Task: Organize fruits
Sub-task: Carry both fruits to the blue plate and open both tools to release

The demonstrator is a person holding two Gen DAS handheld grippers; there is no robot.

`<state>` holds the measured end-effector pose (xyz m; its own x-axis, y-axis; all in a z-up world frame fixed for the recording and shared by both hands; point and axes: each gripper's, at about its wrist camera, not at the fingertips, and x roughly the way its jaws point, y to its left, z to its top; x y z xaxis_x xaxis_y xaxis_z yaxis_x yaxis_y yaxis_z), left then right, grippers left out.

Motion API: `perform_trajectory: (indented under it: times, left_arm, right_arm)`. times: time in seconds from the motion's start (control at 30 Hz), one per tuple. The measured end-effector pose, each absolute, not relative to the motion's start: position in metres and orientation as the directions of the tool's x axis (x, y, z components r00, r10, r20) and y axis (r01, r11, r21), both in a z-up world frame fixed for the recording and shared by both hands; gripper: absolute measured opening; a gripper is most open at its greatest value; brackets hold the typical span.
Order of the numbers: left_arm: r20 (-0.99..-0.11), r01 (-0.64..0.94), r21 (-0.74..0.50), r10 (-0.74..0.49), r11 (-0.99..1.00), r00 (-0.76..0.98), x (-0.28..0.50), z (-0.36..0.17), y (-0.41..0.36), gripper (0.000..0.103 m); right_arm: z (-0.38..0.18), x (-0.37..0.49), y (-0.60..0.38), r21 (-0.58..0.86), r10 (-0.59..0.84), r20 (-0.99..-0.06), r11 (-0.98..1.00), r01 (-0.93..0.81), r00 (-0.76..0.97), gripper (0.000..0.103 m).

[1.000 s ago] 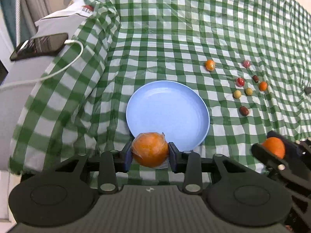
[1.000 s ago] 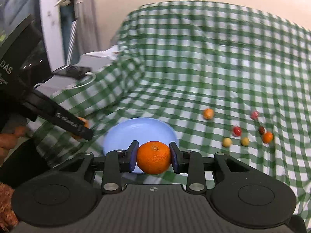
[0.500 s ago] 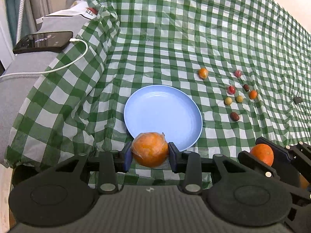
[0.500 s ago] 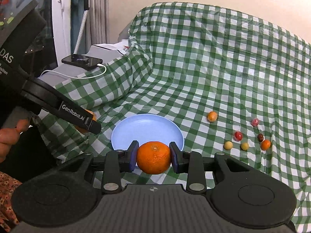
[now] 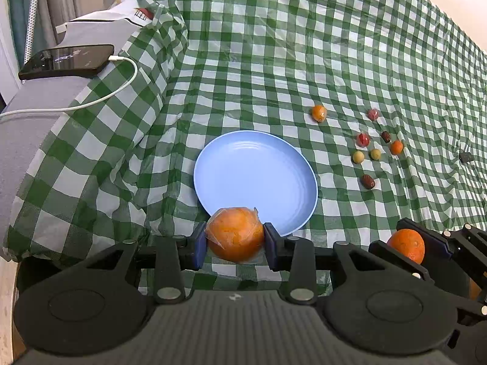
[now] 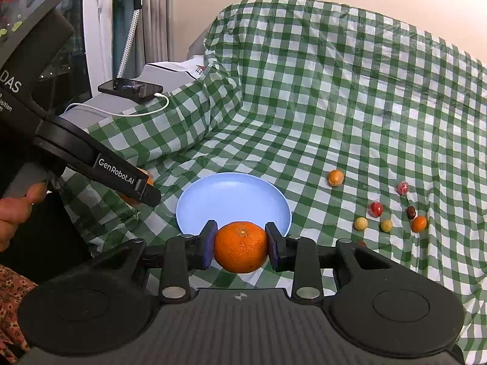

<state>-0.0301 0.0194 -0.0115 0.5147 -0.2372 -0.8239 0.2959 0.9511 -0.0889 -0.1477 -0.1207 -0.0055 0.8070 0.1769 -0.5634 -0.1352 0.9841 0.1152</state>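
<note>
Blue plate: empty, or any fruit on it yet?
Empty. The blue plate shows bare blue surface in both views; both oranges are still gripped.

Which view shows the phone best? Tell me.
The left wrist view: the phone lies large and unblocked at upper left, its screen and white cable clear. The right wrist view shows the phone smaller and farther off, though still whole.

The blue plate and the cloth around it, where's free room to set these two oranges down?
The plate is bare. The cloth behind it is open up to the back, and so is the strip between the plate and the phone. It is crowded right of the plate, where the small fruits lie scattered.
</note>
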Motion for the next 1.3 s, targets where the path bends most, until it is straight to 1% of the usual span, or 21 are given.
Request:
perform_trajectory:
  times: [0.63,0.97,1.3]
  left_arm:
    - [-0.824,0.242,-0.088,-0.207,0.966,0.527,-0.001,-0.015,0.03,0.042]
    - [-0.836,0.23,-0.076,-0.188,0.97,0.516,0.035,-0.026,0.027,0.042]
    - [-0.873,0.268,-0.044,-0.167,0.962,0.457,0.075,-0.061,0.002,0.042]
  right_arm:
    - [-0.016,-0.122,-0.125,0.121,0.133,-0.607,0.99,-0.074,0.784,0.036]
    - [-0.026,-0.075,-0.124,0.115,0.126,-0.619,0.991,-0.07,0.775,0.036]
    - [-0.057,-0.019,-0.131,0.131,0.143,-0.664,0.989,-0.074,0.734,0.036]
